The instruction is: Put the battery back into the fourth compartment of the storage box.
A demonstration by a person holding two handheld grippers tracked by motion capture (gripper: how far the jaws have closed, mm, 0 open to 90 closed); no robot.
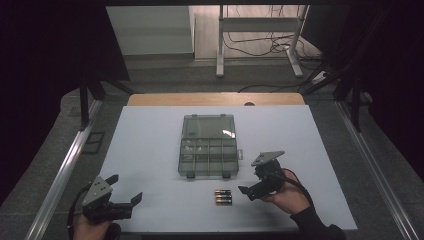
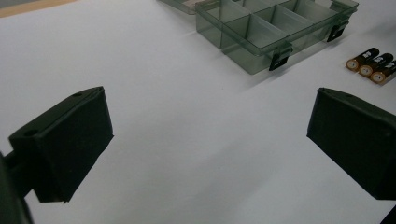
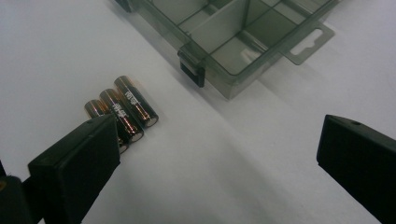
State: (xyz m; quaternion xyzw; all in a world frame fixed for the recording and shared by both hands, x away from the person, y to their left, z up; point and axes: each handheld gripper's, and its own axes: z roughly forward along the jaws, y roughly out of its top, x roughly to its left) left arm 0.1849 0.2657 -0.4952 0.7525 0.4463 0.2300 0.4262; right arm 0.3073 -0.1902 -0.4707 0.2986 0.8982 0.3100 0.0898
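Work in hand: three AA batteries [image 1: 223, 196] lie loose on the white desk [image 1: 150, 150], and an open compartment box [image 1: 208, 157] waits beyond them; by my reading the job is to load the batteries into the box.
Done: the clear lid [image 1: 208, 125] is already swung back flat, so the compartments are reachable; none of them seems to hold anything.
Left: all three batteries remain outside the box; none is grasped, so I judge the loading not yet begun.
Right tool [image 3: 219, 163]: released, jaws spread wide, nothing between them; the batteries lie just ahead of it, at the tip of its left jaw, which covers part of the nearest one.
Left tool [image 2: 210, 144]: released too, jaws wide apart over bare desk; the batteries [image 2: 372, 66] lie well ahead and off to its right, with the box [image 2: 271, 32] ahead and slightly right.
Battery position: side by side, touching one another, just short of the box's latched front wall [image 3: 219, 74].
Battery axis: long axes parallel to each other and roughly along that front wall; from the right tool they run diagonally, the flat ends nearer the tool.
Box axis: long side crosswise in the high view; hang tab [image 3: 308, 44] on the end ahead and right of the right tool.
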